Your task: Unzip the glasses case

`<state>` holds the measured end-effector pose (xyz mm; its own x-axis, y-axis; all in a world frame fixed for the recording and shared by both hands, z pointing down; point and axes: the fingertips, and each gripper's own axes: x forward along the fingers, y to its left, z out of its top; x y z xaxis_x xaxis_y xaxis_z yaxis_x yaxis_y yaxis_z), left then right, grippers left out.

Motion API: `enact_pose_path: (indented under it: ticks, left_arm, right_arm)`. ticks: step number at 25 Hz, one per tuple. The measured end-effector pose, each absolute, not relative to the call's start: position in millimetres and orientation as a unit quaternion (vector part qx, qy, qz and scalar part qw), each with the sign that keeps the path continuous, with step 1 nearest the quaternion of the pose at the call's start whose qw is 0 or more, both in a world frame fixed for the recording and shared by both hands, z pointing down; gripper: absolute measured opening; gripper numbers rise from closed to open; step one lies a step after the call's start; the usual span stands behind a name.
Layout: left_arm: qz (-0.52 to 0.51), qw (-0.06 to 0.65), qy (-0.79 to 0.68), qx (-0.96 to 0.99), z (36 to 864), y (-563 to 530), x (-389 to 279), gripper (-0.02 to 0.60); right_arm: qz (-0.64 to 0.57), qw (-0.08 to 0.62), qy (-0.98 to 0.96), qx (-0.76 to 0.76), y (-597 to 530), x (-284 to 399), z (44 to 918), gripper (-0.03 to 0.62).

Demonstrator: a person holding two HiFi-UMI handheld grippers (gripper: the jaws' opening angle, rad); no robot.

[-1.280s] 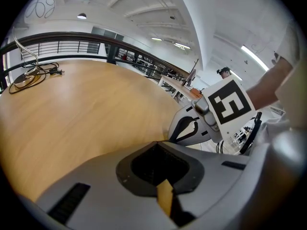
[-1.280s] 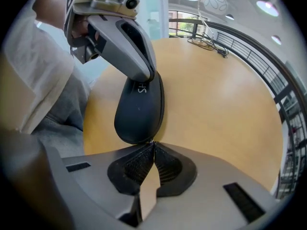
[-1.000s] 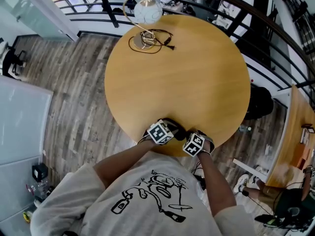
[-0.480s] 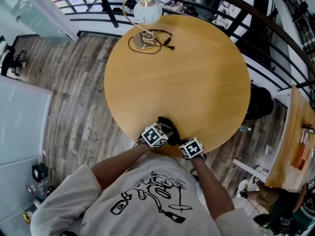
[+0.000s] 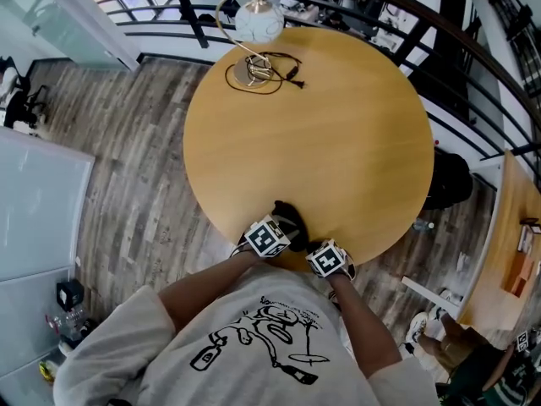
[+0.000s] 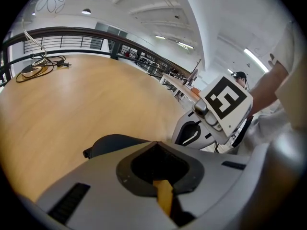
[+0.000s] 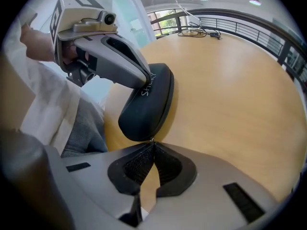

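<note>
The black glasses case (image 5: 289,216) lies at the near edge of the round wooden table (image 5: 338,134). In the right gripper view the case (image 7: 146,102) stands tilted, and my left gripper (image 7: 146,80) clamps its upper side from the left. My right gripper (image 7: 152,142) is shut, with its tips meeting on the small zipper pull at the case's near end. Only a dark end of the case (image 6: 112,145) shows past the jaws of my left gripper (image 6: 157,145) in its own view. The right gripper's marker cube (image 6: 225,102) shows close on the right there.
At the table's far side stands a lamp with a white globe shade (image 5: 258,19), with its coiled black cable (image 5: 262,70) beside the base. A dark railing (image 5: 473,66) curves round the table. The table's near edge is just below both grippers, above the wood floor (image 5: 144,184).
Both grippers and the case have slid a little toward the table's near edge. The right gripper has rolled while staying shut at the case's end.
</note>
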<state>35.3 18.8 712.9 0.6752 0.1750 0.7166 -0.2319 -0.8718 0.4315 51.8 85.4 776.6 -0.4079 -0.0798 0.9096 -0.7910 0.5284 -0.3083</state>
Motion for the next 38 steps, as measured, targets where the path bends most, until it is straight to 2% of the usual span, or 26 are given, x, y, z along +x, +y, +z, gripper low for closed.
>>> enact_pose_path:
  ticks: [21,38]
  left_arm:
    - [0.397,0.261,-0.015,0.880,712.2,19.3,35.3,0.006]
    - [0.397,0.279,-0.015,0.875,711.4,18.4,33.8,0.006]
  right_arm:
    - [0.212,0.564,-0.764,0.232,43.8,62.9,774.8,0.023]
    - [0.177,0.567,-0.773,0.223,17.3,56.5,775.4,0.023]
